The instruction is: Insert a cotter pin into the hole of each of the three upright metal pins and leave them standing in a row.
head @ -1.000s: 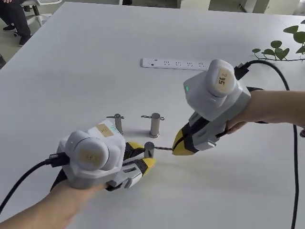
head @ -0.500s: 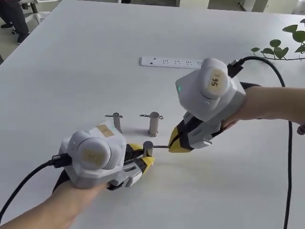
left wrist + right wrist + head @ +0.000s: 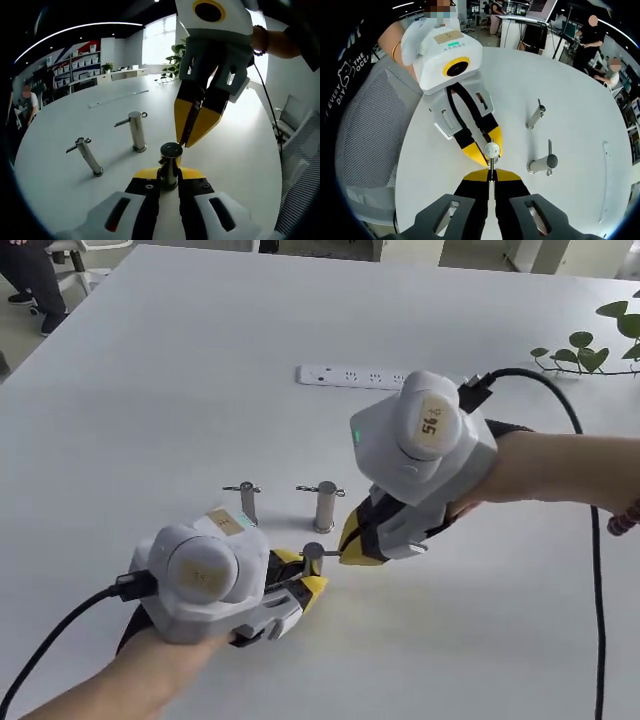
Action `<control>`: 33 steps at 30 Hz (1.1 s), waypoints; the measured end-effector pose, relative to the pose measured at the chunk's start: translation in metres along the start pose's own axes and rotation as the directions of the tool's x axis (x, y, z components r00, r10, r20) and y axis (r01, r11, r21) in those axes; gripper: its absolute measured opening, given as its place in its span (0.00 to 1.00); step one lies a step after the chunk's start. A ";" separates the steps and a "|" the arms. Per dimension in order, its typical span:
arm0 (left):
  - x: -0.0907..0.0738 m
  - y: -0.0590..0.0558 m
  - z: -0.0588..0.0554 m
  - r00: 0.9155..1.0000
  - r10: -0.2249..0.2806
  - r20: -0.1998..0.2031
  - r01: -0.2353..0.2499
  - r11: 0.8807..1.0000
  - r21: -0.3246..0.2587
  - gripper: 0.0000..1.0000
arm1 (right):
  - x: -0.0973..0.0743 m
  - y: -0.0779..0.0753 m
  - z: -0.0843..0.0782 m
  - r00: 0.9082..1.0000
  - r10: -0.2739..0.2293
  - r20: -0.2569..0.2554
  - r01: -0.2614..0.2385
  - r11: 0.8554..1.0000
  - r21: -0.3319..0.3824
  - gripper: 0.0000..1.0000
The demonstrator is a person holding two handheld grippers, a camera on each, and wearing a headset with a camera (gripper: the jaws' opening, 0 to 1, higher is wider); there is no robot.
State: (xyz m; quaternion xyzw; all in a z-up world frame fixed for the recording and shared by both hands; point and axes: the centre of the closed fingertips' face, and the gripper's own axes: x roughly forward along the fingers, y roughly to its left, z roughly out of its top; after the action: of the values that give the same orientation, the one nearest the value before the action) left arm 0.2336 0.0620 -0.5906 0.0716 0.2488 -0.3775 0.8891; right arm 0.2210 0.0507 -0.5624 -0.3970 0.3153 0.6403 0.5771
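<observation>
My left gripper (image 3: 305, 575) is shut on a short upright metal pin (image 3: 312, 556) near the table's front; the same pin (image 3: 170, 161) stands between its yellow jaws. My right gripper (image 3: 350, 548) is shut on a thin cotter pin (image 3: 329, 553), held level with its tip at the pin's head. In the right gripper view the cotter pin (image 3: 491, 170) runs straight to the pin's round top (image 3: 491, 149). How far it sits in the hole is hidden. Behind stand two more metal pins (image 3: 247, 502) (image 3: 325, 505), each with a cotter pin through its top.
A white power strip (image 3: 350, 377) lies further back on the white table (image 3: 150, 390). A leafy plant sprig (image 3: 590, 345) reaches in at the far right. Black cables trail from both grippers. People sit at desks in the background.
My right gripper has moved left with the cotter pin, closing the gap until the tip meets the head of the pin held by the left gripper. The left gripper stays put.
</observation>
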 end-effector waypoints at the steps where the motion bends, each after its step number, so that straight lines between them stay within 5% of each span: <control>1: 0.000 0.000 0.000 1.000 -0.001 0.000 0.001 1.000 0.001 0.12 | 0.001 0.000 0.001 1.000 0.000 0.002 0.000 1.000 0.005 0.00; 11: 0.001 0.000 -0.001 1.000 0.008 0.002 -0.008 1.000 0.001 0.12 | 0.002 -0.002 0.002 0.999 -0.005 0.037 0.004 0.999 0.032 0.00; 15: 0.001 0.000 -0.001 1.000 0.005 -0.003 -0.005 1.000 0.011 0.12 | -0.003 -0.004 0.001 0.998 -0.015 0.063 0.011 0.999 0.052 0.10; 21: 0.001 0.000 -0.001 1.000 0.007 0.000 -0.007 1.000 0.009 0.12 | -0.010 -0.007 -0.010 0.998 -0.032 0.048 0.029 0.997 0.070 0.07; 33: 0.001 -0.001 -0.002 1.000 -0.002 0.009 0.002 1.000 -0.002 0.12 | -0.006 0.001 -0.007 0.998 -0.020 0.056 0.016 0.997 0.071 0.00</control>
State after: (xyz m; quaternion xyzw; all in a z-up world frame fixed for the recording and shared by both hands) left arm 0.2331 0.0616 -0.5924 0.0687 0.2454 -0.3783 0.8899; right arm 0.2213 0.0421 -0.5606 -0.3608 0.3176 0.6343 0.6054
